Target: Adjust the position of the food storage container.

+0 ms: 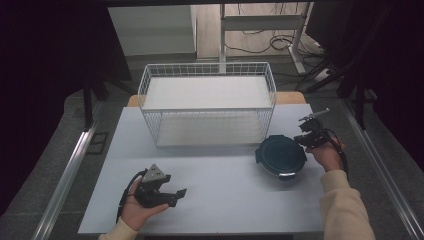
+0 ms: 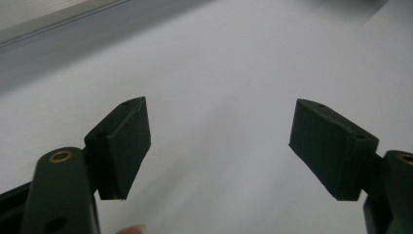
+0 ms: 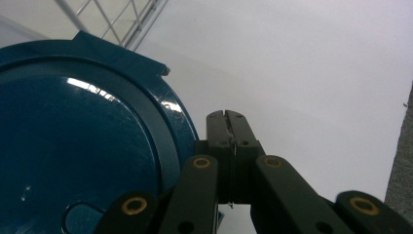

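A round container with a dark blue lid (image 1: 281,154) sits on the white table (image 1: 225,200), right of centre. My right gripper (image 1: 301,138) is at the container's right edge, held by a hand. In the right gripper view its jaws are pressed together, the right gripper (image 3: 227,117) lying just beside the lid's rim (image 3: 83,146), with nothing visible between them. My left gripper (image 1: 177,196) rests low over the table at the front left, held in the other hand. The left gripper (image 2: 219,141) stands wide open over bare table with nothing between its pads (image 2: 124,146).
A white wire basket (image 1: 210,127) with a white floor stands at the back centre of the table, just behind the container; its wires (image 3: 122,19) show past the lid. Metal rails run along both table sides. A desk frame and cables lie on the floor beyond.
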Tool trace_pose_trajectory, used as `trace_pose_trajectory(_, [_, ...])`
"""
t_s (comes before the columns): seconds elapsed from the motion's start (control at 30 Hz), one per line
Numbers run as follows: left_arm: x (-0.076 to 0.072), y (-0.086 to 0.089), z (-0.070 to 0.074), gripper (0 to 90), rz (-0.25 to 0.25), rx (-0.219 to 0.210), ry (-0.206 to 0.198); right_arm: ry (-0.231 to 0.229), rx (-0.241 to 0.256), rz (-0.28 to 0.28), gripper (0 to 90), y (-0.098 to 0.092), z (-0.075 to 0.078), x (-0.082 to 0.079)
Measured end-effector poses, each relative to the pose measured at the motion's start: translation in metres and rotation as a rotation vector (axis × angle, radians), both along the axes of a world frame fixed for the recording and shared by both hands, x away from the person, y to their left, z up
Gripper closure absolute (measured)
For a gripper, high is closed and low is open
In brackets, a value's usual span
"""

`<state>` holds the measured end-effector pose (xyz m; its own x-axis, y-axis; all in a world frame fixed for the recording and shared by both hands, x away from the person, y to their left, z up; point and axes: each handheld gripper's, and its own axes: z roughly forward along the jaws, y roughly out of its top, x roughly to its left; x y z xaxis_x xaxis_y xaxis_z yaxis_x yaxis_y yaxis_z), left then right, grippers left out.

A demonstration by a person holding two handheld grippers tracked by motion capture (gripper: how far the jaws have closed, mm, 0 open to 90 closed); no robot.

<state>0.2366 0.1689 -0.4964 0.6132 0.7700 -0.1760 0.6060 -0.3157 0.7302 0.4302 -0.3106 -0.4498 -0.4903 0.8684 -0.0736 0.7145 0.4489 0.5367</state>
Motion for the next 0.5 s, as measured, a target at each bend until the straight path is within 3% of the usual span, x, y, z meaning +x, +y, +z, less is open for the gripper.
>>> trace_pose_trajectory(0.5, [0.002, -0.006, -0.003, 22.4, -0.016, 0.008, 0.015, -0.006, 0.001, 0.074, 90.0, 0.016, -0.001, -0.028])
